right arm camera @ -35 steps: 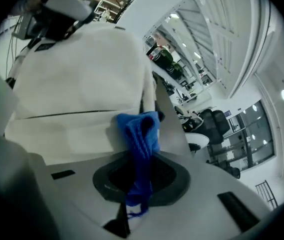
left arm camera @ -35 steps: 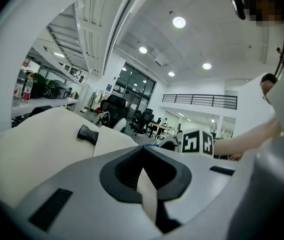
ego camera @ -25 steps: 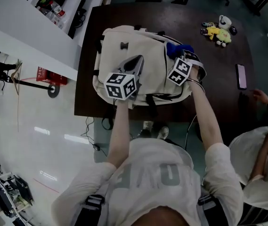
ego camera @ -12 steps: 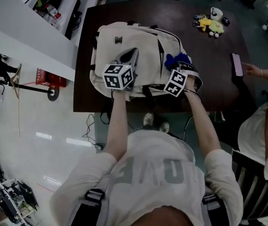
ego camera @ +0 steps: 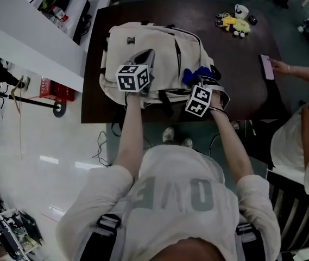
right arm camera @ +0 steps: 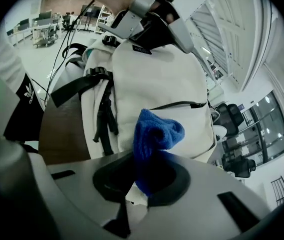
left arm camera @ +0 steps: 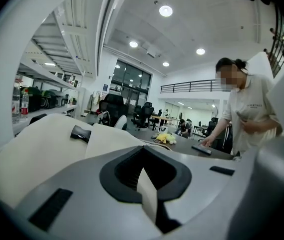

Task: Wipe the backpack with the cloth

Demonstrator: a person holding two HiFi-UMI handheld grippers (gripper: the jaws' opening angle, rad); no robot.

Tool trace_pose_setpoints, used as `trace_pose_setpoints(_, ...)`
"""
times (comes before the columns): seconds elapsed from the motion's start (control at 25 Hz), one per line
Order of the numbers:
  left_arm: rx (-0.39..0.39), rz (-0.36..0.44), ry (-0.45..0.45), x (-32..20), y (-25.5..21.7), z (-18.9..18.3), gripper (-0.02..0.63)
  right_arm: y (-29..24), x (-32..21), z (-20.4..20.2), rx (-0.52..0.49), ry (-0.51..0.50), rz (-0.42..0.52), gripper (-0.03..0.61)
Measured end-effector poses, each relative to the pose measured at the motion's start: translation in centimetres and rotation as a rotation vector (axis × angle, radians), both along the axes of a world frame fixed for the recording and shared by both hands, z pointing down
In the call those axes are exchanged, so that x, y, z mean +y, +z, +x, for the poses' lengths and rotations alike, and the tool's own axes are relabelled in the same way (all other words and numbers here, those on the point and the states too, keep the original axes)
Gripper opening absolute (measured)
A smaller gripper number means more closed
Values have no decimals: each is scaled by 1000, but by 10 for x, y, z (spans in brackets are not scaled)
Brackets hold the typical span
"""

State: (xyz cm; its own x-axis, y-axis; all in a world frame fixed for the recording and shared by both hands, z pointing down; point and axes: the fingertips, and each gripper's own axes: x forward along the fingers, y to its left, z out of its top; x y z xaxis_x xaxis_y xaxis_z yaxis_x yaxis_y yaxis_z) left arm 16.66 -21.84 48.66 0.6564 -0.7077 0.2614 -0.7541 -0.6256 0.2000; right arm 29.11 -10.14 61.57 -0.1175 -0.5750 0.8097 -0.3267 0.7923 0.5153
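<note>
A cream backpack [ego camera: 162,45] lies flat on the dark table [ego camera: 241,86]. My left gripper [ego camera: 146,57] rests on its middle with its jaws shut; the left gripper view shows the bag's cream fabric [left arm camera: 42,144] and a black buckle just beyond the jaws [left arm camera: 146,184]. My right gripper [ego camera: 199,81] is shut on a blue cloth [ego camera: 196,75], held against the bag's right side near the table's front edge. In the right gripper view the cloth [right arm camera: 154,131] bunches out of the jaws in front of the backpack [right arm camera: 151,79], and the left gripper [right arm camera: 151,21] shows at the far end.
A yellow soft toy [ego camera: 231,22] and small items lie at the table's far right. Another person's hand [ego camera: 282,67] is at a phone [ego camera: 265,67] on the right edge. Black straps [right arm camera: 102,114] hang over the front edge. A white counter [ego camera: 29,31] runs along the left.
My right gripper has drawn the blue cloth along the backpack's right side toward the front edge. The left gripper stays on the bag. The other person's hand has reached the phone.
</note>
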Motion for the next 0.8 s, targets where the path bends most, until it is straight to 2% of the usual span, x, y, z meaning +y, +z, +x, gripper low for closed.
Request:
trace_pose_setpoints(0.4, 82, -23, -32, 34, 7, 10, 5, 2, 54, -20, -30, -78, -21, 41)
trace_pose_setpoints(0.64, 104, -3, -41, 57, 1, 19, 4, -2, 64, -23, -145, -37, -44, 41)
trace_pose_setpoints(0.8, 112, 42, -39, 69, -13, 24, 5, -27, 54, -17, -245, 20, 5, 41)
